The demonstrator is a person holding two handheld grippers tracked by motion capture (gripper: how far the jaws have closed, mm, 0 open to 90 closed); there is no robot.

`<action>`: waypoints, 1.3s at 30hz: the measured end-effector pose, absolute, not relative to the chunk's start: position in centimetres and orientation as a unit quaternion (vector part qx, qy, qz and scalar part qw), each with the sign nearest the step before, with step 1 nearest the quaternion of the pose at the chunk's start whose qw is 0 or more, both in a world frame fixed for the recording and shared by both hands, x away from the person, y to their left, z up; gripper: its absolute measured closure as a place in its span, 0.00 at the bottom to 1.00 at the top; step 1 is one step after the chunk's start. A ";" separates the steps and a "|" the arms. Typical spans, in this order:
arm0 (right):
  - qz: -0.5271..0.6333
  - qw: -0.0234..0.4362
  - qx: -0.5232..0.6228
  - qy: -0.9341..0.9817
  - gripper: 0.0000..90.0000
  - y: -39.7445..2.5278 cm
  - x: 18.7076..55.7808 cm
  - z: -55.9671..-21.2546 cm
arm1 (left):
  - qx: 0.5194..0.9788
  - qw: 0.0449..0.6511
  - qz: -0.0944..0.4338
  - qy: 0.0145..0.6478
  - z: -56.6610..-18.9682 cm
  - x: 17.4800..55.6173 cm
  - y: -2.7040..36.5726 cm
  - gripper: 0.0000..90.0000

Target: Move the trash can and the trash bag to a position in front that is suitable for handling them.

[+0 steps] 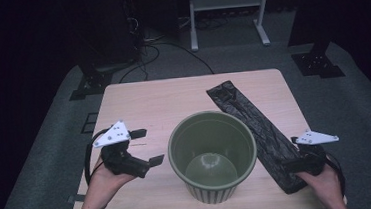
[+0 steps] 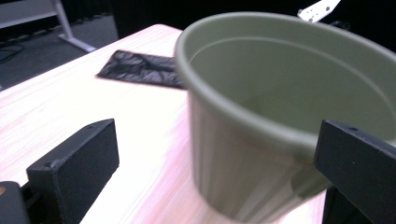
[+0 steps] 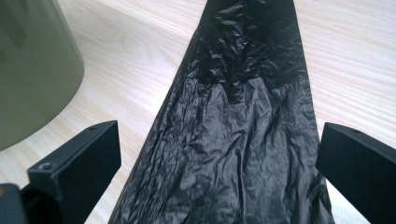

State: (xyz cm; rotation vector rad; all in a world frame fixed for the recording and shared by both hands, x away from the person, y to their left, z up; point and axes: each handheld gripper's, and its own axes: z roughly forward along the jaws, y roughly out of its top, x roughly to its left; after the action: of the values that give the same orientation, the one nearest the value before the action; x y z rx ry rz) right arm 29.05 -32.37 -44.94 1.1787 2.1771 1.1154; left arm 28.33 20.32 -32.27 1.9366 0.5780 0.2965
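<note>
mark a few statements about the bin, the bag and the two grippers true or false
1. The green bin stands upright on the table. True.
2. The black bag is already inside the bin. False: it lies flat on the table beside it.
3. The right gripper has its jaws open on either side of the bag's near end. True.
4. The left gripper is shut on the bin's rim. False: its jaws are open, with the bin in front of them.

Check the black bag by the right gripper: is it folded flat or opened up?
Folded flat: the black bag lies as a long narrow strip on the table beside the green bin, unopened.
</note>
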 end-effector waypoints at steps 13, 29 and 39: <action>0.392 0.219 0.430 0.783 0.00 -31.2 31.9 -45.6 | 0.808 0.485 0.158 0.295 -39.1 26.4 25.0 0.00; 0.364 0.209 0.444 0.792 0.00 -29.6 36.3 -47.2 | 0.857 0.395 0.136 0.302 -46.9 28.6 23.3 0.00; 0.341 0.201 0.447 0.802 0.00 -28.8 37.3 -48.6 | 0.864 0.376 0.129 0.310 -48.3 29.3 23.1 0.00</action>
State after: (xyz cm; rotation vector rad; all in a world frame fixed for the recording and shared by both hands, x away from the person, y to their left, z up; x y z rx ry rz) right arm 37.26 -28.79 -48.63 1.2475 2.2415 0.9540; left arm 29.29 23.12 -48.29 2.2101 0.7932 0.3294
